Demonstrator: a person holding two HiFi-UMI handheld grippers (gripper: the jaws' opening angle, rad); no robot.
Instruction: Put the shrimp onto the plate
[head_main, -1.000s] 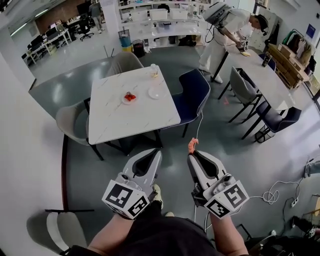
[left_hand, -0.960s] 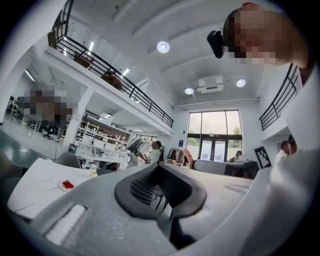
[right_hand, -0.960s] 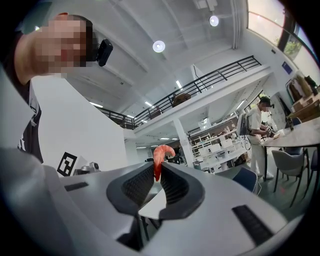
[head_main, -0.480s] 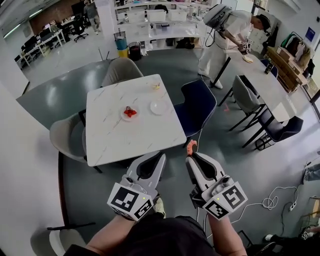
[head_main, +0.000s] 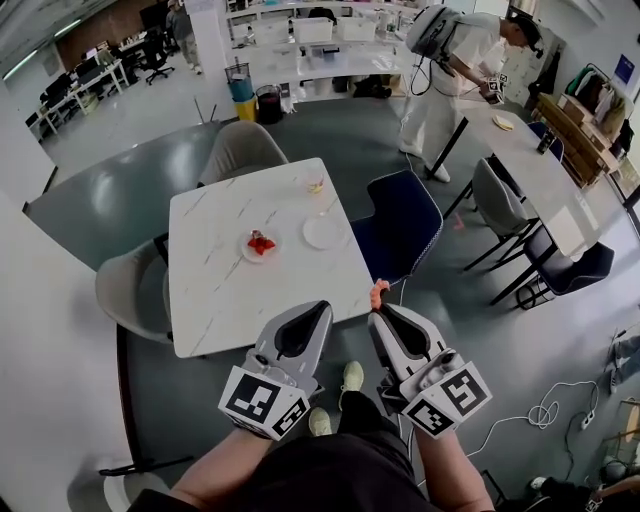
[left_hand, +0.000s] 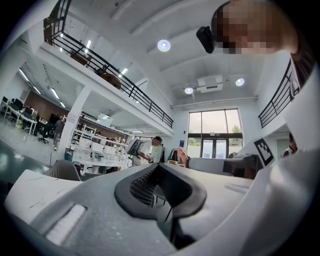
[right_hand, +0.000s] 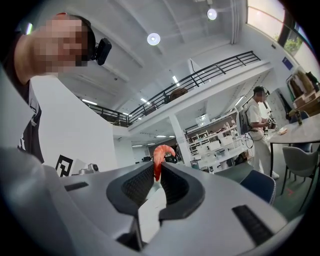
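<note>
While the right gripper (head_main: 380, 312) pinches a shrimp (head_main: 379, 292), both grippers hang near the table (head_main: 215, 290) edge.
The left gripper (head_main: 322, 308) is pressed together with nothing in it; the empty plate (head_main: 323, 231) lies well apart.

Head view.
- Table (head_main: 230, 300) at frame centre.
- On table: plate (head_main: 247, 253) mid-table; second plate (head_main: 323, 232) just right of it; small item (head_main: 315, 184) behind both, near far edge.
- Chairs: one (head_main: 238, 150) behind table, one (head_main: 120, 290) left, one (head_main: 400, 210) right.
- Second table (head_main: 530, 165) at frame right; person (head_main: 450, 70) at its far end, upper right.
- Left gripper (head_main: 320, 308) and right gripper (head_main: 377, 315) side by side, lower centre, before table's near edge.
- Shrimp (head_main: 379, 293) between right gripper's jaws, just beside table's near right corner.
</note>
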